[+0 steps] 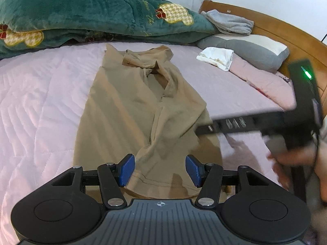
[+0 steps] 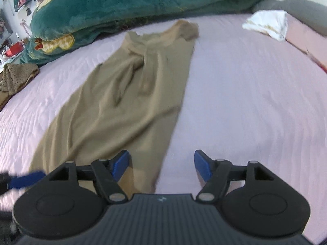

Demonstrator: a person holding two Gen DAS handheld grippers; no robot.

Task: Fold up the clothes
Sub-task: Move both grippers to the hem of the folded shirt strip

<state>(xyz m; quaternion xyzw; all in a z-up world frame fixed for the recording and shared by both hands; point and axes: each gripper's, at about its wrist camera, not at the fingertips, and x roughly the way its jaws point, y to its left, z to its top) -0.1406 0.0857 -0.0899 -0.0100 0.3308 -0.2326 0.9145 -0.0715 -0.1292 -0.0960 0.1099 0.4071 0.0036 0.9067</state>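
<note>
A tan shirt [image 1: 130, 106] lies lengthwise on the pink bed sheet [image 1: 36, 94], folded into a long strip with its collar at the far end. My left gripper [image 1: 160, 171] is open and empty, its blue pads straddling the near hem. In the left wrist view the right gripper's black body [image 1: 245, 124] reaches in from the right, close to the shirt's right edge; its tips are blurred. In the right wrist view the shirt [image 2: 126, 94] runs away from me, and my right gripper [image 2: 161, 168] is open and empty over its near right edge.
A green quilt [image 1: 81, 14] is piled along the far side of the bed. A folded white cloth [image 1: 216, 57], grey pillow [image 1: 249, 51] and grey garment [image 1: 231, 22] sit by the wooden headboard [image 1: 282, 32]. A brown knit item [image 2: 16, 75] lies at the left edge.
</note>
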